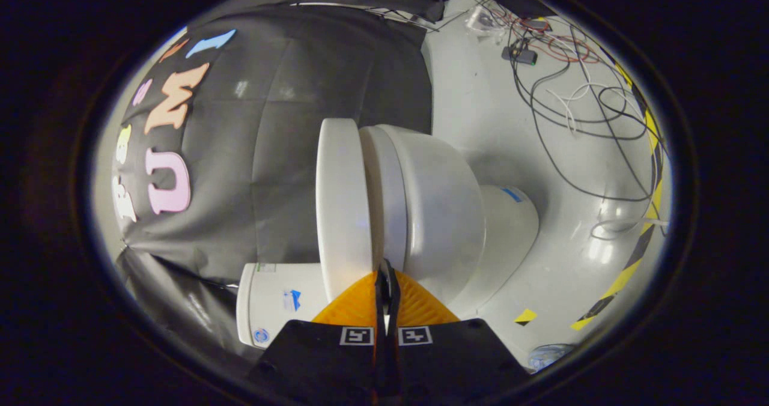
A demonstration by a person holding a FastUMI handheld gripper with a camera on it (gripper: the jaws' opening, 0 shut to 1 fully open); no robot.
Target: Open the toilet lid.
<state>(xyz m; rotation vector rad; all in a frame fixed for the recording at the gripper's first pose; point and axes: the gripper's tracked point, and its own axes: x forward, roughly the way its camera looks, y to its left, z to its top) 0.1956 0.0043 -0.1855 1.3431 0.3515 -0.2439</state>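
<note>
At frame centre we see the toilet lid (342, 202) down on the seat (379, 196). Our hand-held gripper (386, 274), clenched and empty, noses their seam; next we judge it must lever the lid free.

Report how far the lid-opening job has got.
Done: the hand-held gripper has reached the toilet, its fingers nearly together at the edge where the lid meets the seat. In hand: working into that seam. Left: the lid still lies nearly flat against the seat above the bowl, so the lifting remains.
</note>
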